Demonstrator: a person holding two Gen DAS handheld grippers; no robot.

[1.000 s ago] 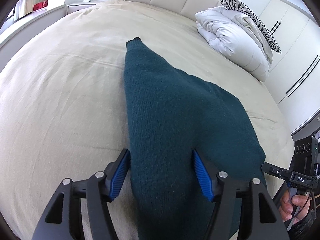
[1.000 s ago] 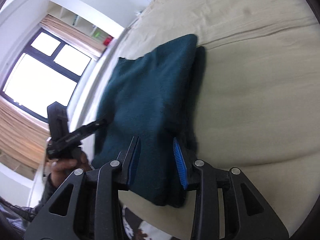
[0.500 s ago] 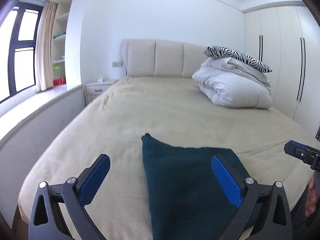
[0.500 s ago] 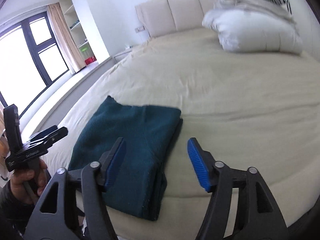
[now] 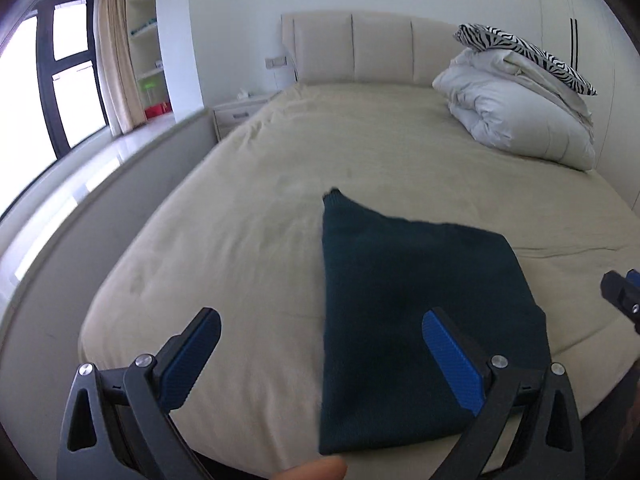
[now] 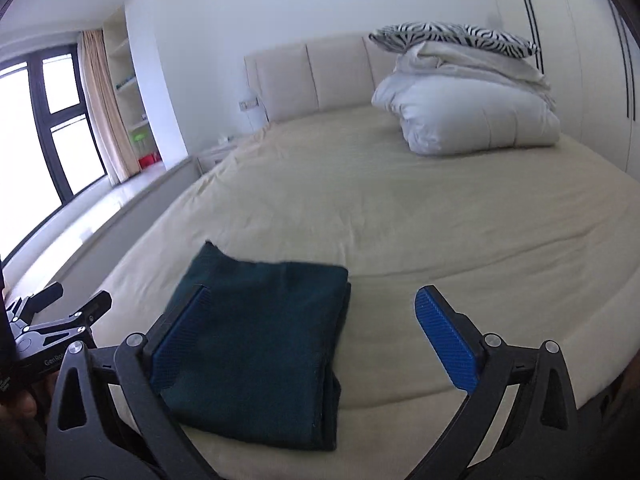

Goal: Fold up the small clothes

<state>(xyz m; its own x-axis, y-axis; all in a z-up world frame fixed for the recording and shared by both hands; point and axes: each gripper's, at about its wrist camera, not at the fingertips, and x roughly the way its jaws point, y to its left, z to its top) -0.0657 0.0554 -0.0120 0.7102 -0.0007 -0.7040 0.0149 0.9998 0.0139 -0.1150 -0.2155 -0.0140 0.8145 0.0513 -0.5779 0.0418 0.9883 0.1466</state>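
A dark teal knit garment (image 5: 400, 300) lies folded on the beige bed (image 5: 260, 220), near its front edge. My left gripper (image 5: 320, 318) hovers above and in front of it, open wide, with nothing between its blue pads (image 5: 452, 360). In the right wrist view the garment (image 6: 260, 340) is a neat stack with its layered edges on the right. My right gripper (image 6: 313, 291) hangs above it, its jaws opening, and the pads (image 6: 444, 336) touch nothing. The left gripper (image 6: 80, 296) also shows at the left edge, held by a hand.
A folded white duvet (image 5: 520, 120) topped by a zebra-print pillow (image 5: 520, 46) sits at the bed's far right by the padded headboard (image 5: 360, 48). A nightstand (image 5: 240, 110) and a window ledge (image 5: 80, 168) run along the left. Wardrobe doors (image 6: 580, 40) stand on the right.
Both grippers have let go of the teal garment, opened wide, risen and drawn back from it. The garment now lies flat and folded on the bed.
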